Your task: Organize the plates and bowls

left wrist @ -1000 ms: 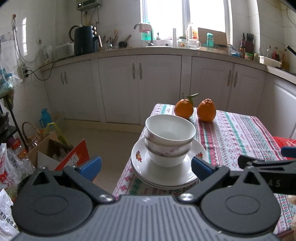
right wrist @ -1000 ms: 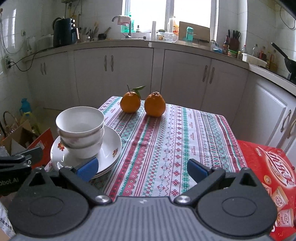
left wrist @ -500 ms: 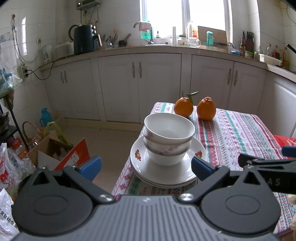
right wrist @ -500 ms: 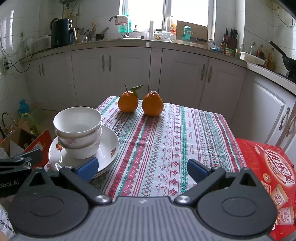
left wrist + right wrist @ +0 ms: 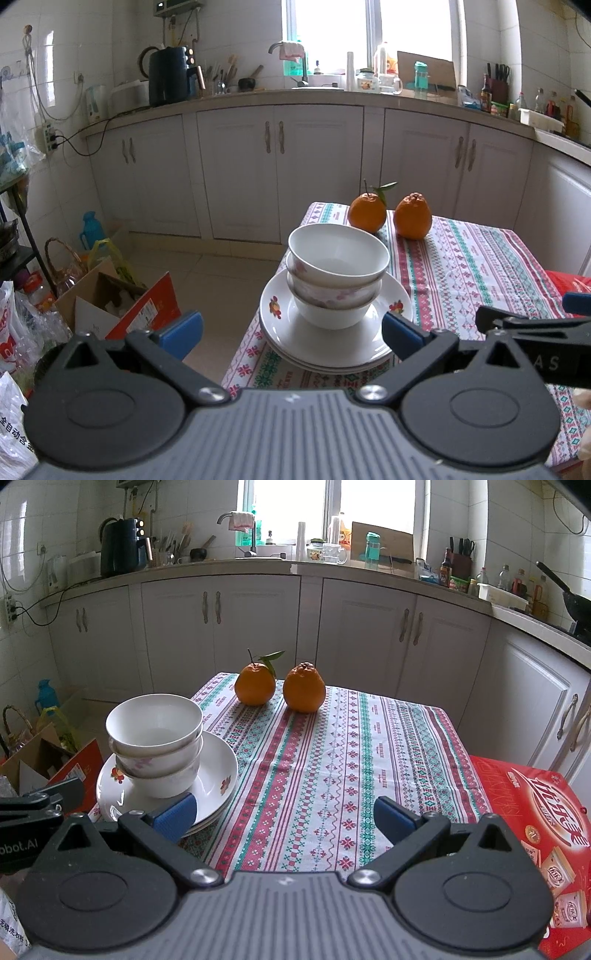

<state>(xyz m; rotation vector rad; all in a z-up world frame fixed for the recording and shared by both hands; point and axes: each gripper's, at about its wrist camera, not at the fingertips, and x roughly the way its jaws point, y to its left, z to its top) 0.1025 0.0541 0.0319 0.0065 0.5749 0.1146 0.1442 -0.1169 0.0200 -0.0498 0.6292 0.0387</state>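
Note:
Three white bowls (image 5: pixel 338 271) are nested on a stack of white flowered plates (image 5: pixel 325 341) at the near left corner of the table; the stack also shows in the right wrist view, bowls (image 5: pixel 157 744) on plates (image 5: pixel 218 775). My left gripper (image 5: pixel 291 332) is open and empty, held in front of the stack without touching it. My right gripper (image 5: pixel 284 818) is open and empty above the striped tablecloth (image 5: pixel 332 760), to the right of the stack.
Two oranges (image 5: pixel 280 688) sit at the table's far end. A red box (image 5: pixel 546 834) lies at the table's right. Cardboard boxes and bags (image 5: pixel 110 302) stand on the floor to the left. Kitchen cabinets (image 5: pixel 277 170) run behind.
Both grippers have drawn back slightly from the table and stay open. The bowls and plates have not moved.

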